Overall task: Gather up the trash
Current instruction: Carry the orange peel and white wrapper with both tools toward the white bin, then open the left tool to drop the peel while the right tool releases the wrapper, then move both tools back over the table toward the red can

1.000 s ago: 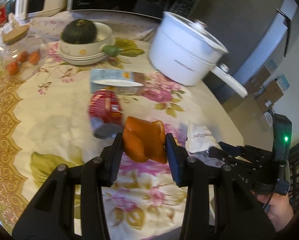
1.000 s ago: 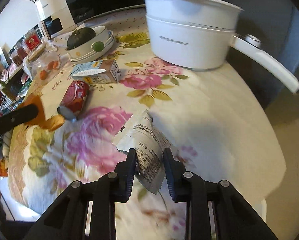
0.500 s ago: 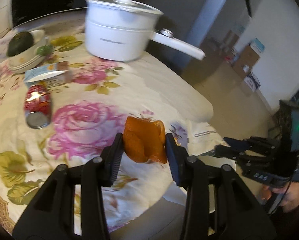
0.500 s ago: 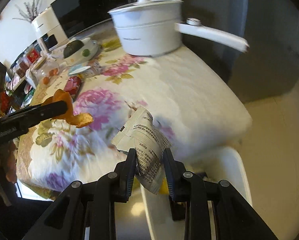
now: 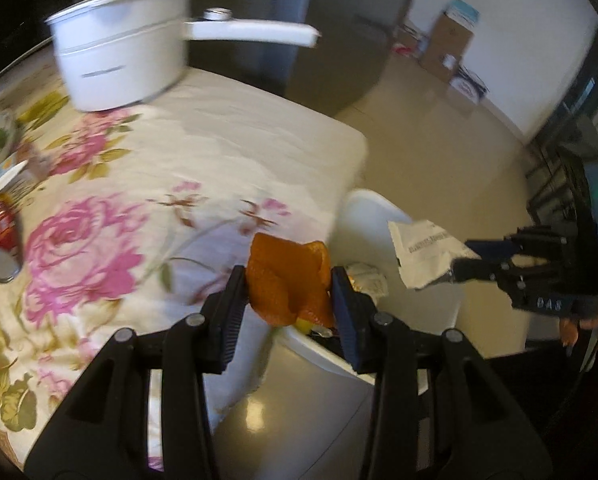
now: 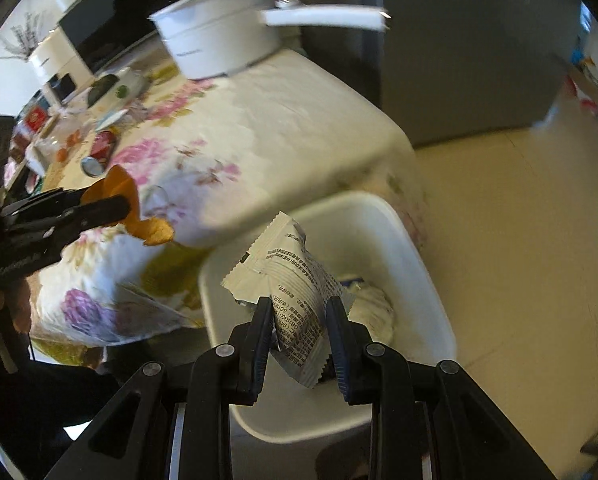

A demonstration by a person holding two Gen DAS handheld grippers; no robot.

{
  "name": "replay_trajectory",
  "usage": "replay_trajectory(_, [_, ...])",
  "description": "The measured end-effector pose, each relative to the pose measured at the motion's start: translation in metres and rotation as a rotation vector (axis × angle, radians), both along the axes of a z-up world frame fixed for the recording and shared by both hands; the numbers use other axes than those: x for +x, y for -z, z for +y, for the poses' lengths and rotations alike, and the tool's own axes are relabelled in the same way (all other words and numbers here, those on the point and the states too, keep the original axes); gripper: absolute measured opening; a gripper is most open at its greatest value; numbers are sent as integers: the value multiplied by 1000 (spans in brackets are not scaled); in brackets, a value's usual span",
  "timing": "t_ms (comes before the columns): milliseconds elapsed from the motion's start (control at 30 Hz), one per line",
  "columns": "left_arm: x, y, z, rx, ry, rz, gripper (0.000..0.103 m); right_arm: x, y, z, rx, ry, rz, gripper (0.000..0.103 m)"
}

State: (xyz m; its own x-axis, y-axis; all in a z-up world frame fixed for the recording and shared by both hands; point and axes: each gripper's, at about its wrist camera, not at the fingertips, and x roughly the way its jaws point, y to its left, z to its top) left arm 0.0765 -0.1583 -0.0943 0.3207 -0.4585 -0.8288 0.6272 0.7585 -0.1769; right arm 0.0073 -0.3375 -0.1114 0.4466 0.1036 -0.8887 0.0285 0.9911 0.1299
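My left gripper (image 5: pixel 289 300) is shut on an orange peel (image 5: pixel 287 280) and holds it past the table edge, at the rim of a white trash bin (image 5: pixel 363 208). My right gripper (image 6: pixel 301 332) is shut on a crumpled white wrapper (image 6: pixel 295 280) and holds it over the bin (image 6: pixel 419 264), which has trash inside. The wrapper also shows in the left wrist view (image 5: pixel 423 252), and the peel in the right wrist view (image 6: pixel 123 196). A red can (image 5: pixel 1 236) lies on the floral tablecloth.
A white pot with a long handle (image 5: pixel 127 60) stands at the table's far corner. A carton (image 5: pixel 3 180) and bowls lie further left. Cardboard boxes (image 5: pixel 451 44) stand on the tiled floor beyond. A microwave (image 6: pixel 111 20) is behind the table.
Both grippers swung right off the tabletop with their loads. The peel and the wrapper now hang over the white bin beside the table.
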Motion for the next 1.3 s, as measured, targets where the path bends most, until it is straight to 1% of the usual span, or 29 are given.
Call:
replay_trajectory(167, [-20, 13, -35, 44, 102, -2, 44, -7, 10, -21, 7, 39, 37, 28])
replay_trajectory(233, [-26, 18, -45, 63, 129, -9, 44, -10, 13, -29, 16, 59, 47, 28])
replay_trajectory(333, [-31, 24, -59, 86, 162, -19, 44, -15, 17, -41, 49, 93, 70, 31])
replay_trajectory(367, [-33, 26, -63, 94, 171, -21, 44, -15, 19, -45, 70, 103, 81, 36])
replay_trajectory(400, [-33, 28, -66, 101, 177, -21, 44, -17, 20, -50, 87, 117, 89, 39])
replay_trajectory(533, [-32, 34, -76, 114, 192, -14, 44, -23, 20, -55, 83, 132, 89, 53])
replay_trajectory(700, [-30, 42, -82, 132, 192, 5, 44, -27, 19, -60, 81, 142, 85, 55])
replay_trajectory(767, [-29, 43, -84, 140, 192, 10, 49, -27, 19, -62, 84, 147, 85, 55])
replay_trajectory(833, [-30, 44, -89, 164, 199, 7, 79, -27, 19, -64, 86, 154, 87, 56])
replay_trajectory(900, [-32, 40, -88, 183, 170, -53, 89, -28, 20, -66, 87, 157, 89, 57])
replay_trajectory(1033, [-29, 37, -84, 195, 160, -42, 92, -29, 20, -66, 81, 161, 90, 58])
replay_trajectory(1167, [-22, 40, -76, 204, 135, -17, 92, -28, 20, -63, 80, 159, 90, 59])
replay_trajectory(1300, [-18, 38, -68, 209, 125, -16, 93, -26, 19, -59, 76, 153, 86, 62])
